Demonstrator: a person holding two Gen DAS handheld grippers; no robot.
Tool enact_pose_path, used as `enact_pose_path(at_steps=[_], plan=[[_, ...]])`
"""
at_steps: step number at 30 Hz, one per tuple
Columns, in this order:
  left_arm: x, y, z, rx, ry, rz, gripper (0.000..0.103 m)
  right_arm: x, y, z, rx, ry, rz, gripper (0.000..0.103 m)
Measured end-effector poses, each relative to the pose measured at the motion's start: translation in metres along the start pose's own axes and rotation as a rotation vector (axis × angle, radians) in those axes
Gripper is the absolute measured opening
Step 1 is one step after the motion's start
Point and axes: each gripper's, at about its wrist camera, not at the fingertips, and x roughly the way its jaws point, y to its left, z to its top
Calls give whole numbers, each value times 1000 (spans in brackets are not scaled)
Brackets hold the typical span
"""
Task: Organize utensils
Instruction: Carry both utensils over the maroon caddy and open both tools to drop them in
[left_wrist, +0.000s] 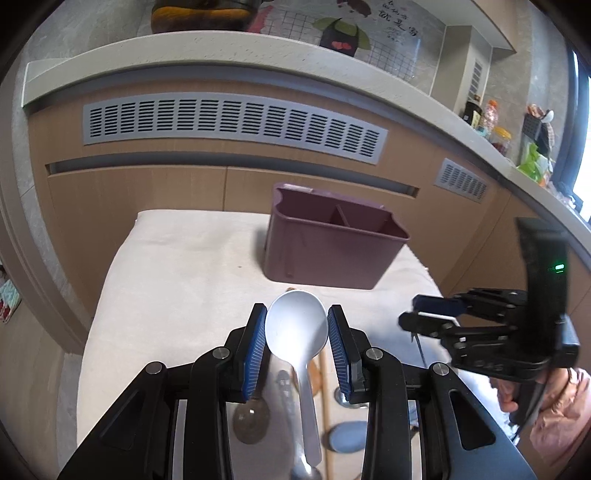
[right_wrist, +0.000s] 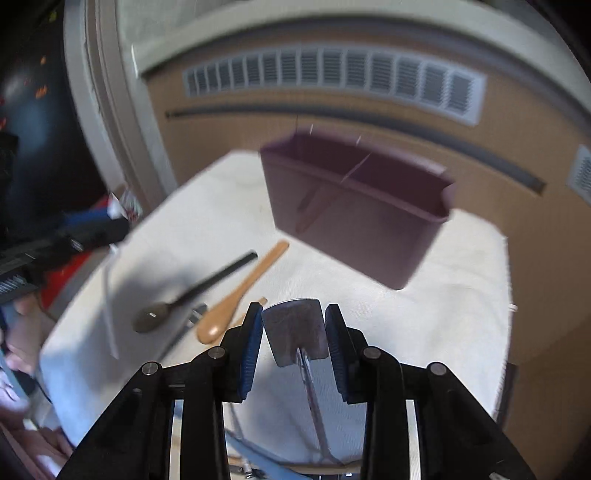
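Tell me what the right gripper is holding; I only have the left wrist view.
Observer: The right gripper is shut on a flat metal spatula by its blade, the handle running back toward the camera.
Operator: Report what lies left of the purple caddy.
Observer: A wooden spoon and a black spoon lie side by side on the cloth, handles pointing toward the caddy.
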Motion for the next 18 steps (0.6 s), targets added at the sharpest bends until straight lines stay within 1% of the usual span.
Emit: enact_pose_path(at_steps=[3, 6, 9, 11, 13, 14, 16, 18], plan=[[-9, -10, 3, 6, -13, -20, 35, -24, -6, 9, 29, -49, -19, 29], [-18, -18, 7, 17, -34, -32, 35, -38, -4, 14, 63, -86, -15, 29], [-30, -26, 15, 43, -68, -31, 35, -52, -2, 14, 74, -133, -5, 29], [-36, -31, 26, 53, -91, -42, 35, -63, 1, 20, 73, -171, 0, 29], [-43, -36, 44, 62, -118, -67, 35, -80, 3, 32, 62, -219, -7, 29], [-49, -40, 58, 73, -145, -79, 35, -90, 4, 40, 51, -249, -17, 29], [-60, -48, 86, 107, -212, -88, 35, -107, 6, 63, 32, -317, -48, 29], [-72, -57, 121, 144, -311, -88, 35, -127, 3, 86, 29, -381, -76, 29]])
